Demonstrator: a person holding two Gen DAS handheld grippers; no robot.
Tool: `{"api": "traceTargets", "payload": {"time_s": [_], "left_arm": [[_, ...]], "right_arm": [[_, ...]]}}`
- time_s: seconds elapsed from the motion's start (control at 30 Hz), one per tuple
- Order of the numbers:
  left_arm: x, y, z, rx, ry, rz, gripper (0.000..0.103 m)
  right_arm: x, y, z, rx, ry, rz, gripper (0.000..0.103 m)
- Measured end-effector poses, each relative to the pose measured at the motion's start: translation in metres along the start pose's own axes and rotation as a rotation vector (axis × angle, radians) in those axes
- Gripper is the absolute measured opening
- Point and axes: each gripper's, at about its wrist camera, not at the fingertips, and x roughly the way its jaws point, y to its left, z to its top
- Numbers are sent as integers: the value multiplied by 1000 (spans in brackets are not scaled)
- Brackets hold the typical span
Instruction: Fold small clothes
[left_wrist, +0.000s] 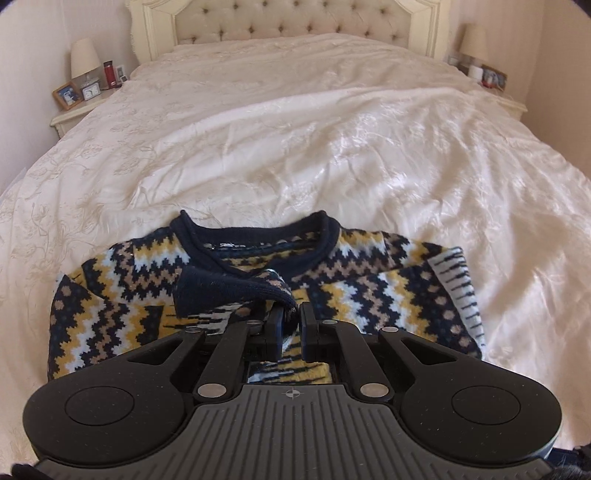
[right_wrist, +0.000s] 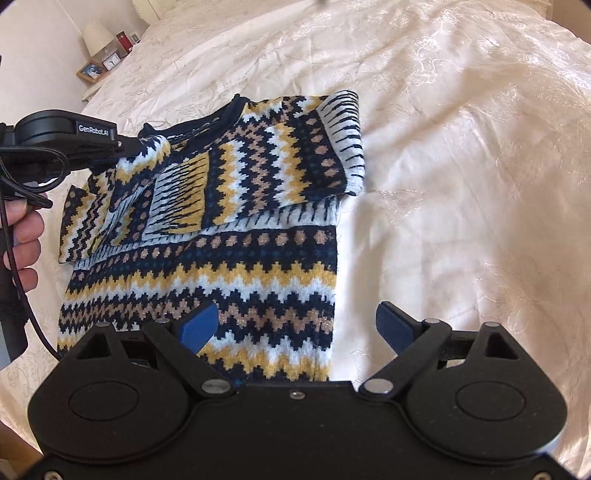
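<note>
Sweater (right_wrist: 229, 236) sleeves are already laid across its chest; the bottom fold remains. One cuff (left_wrist: 236, 291) is pinched by the left gripper (left_wrist: 291, 325); near the hem, the right gripper (right_wrist: 295, 325) is spread, empty.

Neck label (left_wrist: 226, 245) print perhaps illegible

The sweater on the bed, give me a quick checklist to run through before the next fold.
1. Left tool pinching the navy sleeve cuff: ok, jaws nearly closed on the knit.
2. Right tool free to grab: ok, jaws wide open over the sweater hem.
3. Right sleeve already folded across the chest: ok.
4. Left sleeve lying flat: not ok, it is lifted and bunched.
5. Bedspread beside the sweater free of clutter: ok.
6. Back layer smooth underneath: cannot tell.
</note>
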Motion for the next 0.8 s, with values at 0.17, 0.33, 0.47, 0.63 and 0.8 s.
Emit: {"api": "traceTargets", "payload": {"time_s": [0.17,0.33,0.47,0.63,0.8], "left_arm": [[-5,-29,0,160,-28,41,36],[-22,-26,-2,218,-67,26,38],[-32,7,-17,163,-39,29,39],[-31,63,-54,95,49,83,39],[-20,117,-84,19,148,166,39]], "right_arm": [[0,5,1,14,-13,0,93],[4,18,3,29,-28,-17,93],[8,31,8,18,-38,-30,93],[17,51,20,-12,-63,-39,92],[30,78,40,-74,-78,-29,84]]}}
